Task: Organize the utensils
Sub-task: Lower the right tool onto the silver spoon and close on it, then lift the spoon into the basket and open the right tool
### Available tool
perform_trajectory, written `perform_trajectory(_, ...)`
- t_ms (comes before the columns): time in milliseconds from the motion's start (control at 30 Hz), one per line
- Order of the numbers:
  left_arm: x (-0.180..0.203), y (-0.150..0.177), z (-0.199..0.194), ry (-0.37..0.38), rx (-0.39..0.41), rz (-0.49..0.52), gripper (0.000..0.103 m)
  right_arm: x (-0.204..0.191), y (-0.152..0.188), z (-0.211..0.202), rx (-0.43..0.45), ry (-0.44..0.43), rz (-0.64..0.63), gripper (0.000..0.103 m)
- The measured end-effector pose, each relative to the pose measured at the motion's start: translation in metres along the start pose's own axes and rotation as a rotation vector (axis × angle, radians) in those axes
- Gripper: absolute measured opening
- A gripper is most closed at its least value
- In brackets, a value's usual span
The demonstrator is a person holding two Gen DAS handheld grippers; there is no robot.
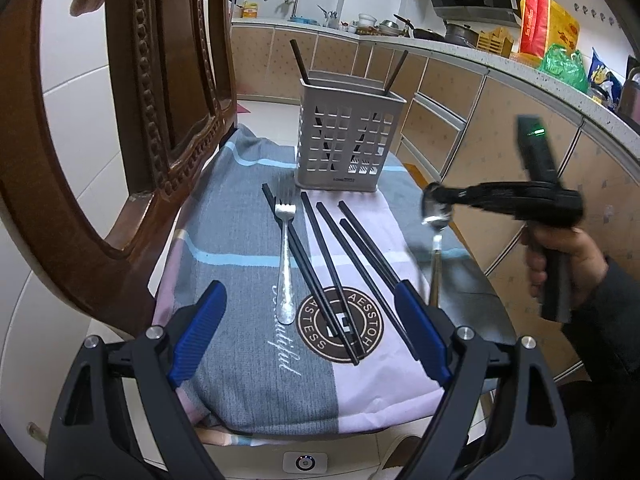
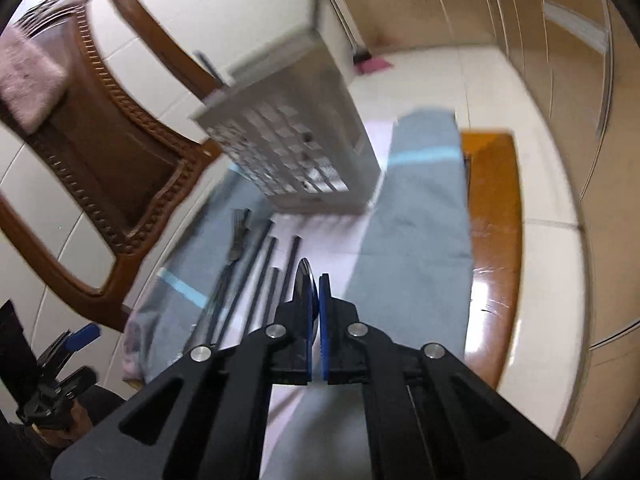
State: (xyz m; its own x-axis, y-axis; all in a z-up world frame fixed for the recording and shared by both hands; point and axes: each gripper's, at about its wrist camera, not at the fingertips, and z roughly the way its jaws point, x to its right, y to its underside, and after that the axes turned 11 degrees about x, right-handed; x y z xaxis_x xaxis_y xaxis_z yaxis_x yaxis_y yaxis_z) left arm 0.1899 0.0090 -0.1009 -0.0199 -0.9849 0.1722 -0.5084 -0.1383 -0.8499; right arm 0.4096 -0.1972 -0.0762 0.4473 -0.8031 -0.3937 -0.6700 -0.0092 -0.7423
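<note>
A: The right gripper — what is it doing?

B: Its blue pads are clenched on a metal spoon, gripping it near the bowl; the handle hangs down toward the cloth's right edge. The person's right hand wraps the grip. The left gripper is spread wide with nothing between its fingers, low over the near end of the cloth.

A: And the big things around them?

B: A carved wooden chair stands on the left, against a white tiled wall. A grey, blue and pink patterned cloth covers the work surface. At its far end stands a grey slotted utensil holder, upright, with two dark chopsticks leaning out of it.

A: What lies loose?

B: Just in front of the holder, four black chopsticks lie side by side, roughly lengthwise. A metal fork lies among the left ones, tines toward the holder.
</note>
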Motion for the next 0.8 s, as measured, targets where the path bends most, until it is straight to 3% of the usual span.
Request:
perform_trajectory(267,-0.003,-0.004,-0.009,0.009,0.011,-0.015,0.085,-0.073,-0.025,-0.083,0.191,0.145,-0.195,0.004)
perform_trajectory(467,-0.002,-0.004,-0.015,0.033,0.008,-0.014,0.085,-0.123,-0.086,-0.124,0.421,0.305,-0.304,0.004)
perform_trajectory(633,-0.006,-0.003,-0.018,0.041,0.008,-0.021,0.085,-0.14,-0.154,-0.11,0.589,0.439,-0.339,0.004)
perform_trajectory(800,-0.014,-0.003,-0.018,0.038,0.0,-0.037,0.085,-0.131,-0.188,-0.061,0.65,0.542,-0.296,0.004)
